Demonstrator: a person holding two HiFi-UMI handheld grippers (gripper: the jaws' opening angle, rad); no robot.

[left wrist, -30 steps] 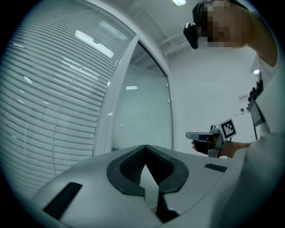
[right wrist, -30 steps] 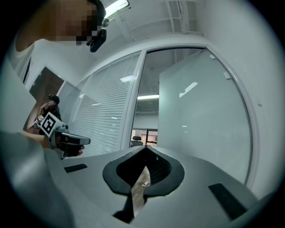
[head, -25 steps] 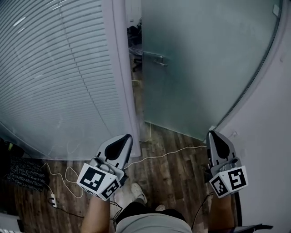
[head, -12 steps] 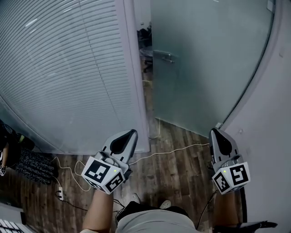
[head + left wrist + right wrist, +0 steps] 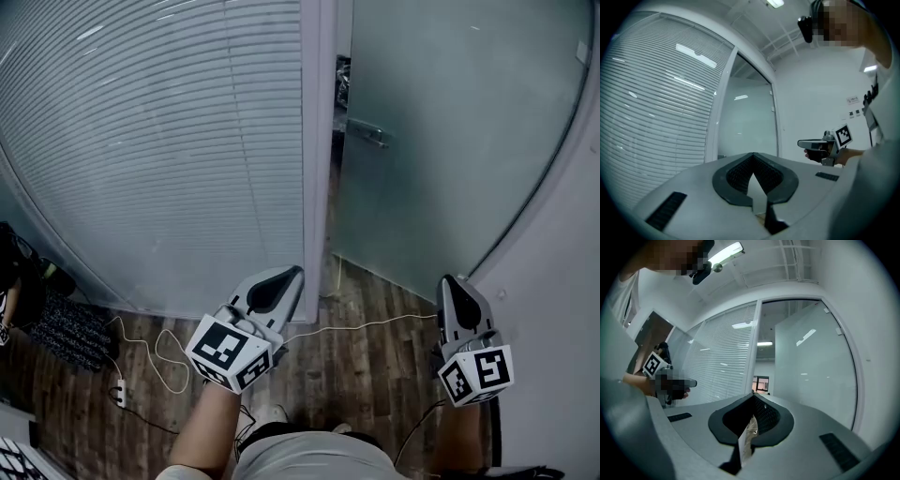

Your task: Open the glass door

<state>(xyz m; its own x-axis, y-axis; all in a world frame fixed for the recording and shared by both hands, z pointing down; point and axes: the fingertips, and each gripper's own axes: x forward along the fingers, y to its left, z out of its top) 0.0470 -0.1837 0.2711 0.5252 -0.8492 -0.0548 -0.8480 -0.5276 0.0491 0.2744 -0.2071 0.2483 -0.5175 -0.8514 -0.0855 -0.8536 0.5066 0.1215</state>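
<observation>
The frosted glass door [image 5: 441, 141] stands ajar ahead on the right, and its metal handle [image 5: 368, 131] shows at the near edge beside the white frame post [image 5: 314, 150]. A dark gap runs between post and door. My left gripper [image 5: 292, 272] is shut and empty, held low in front of the post. My right gripper [image 5: 452, 279] is also shut and empty, below the door's lower corner and well short of the handle. The left gripper view has the door [image 5: 745, 122] past the shut jaws [image 5: 753, 154]. In the right gripper view, the gap [image 5: 761, 380] lies straight beyond the jaws [image 5: 753, 393].
A glass wall with white blinds [image 5: 159, 141] fills the left. A white wall [image 5: 562, 281] closes the right side. On the wood floor lie a white cable [image 5: 375, 323], a power strip [image 5: 119, 394] and a dark mat [image 5: 66, 328].
Both grippers have moved forward toward the doorway, still shut. The frame post and door edge now sit further right and nearer in the head view. The door stands as it did.
</observation>
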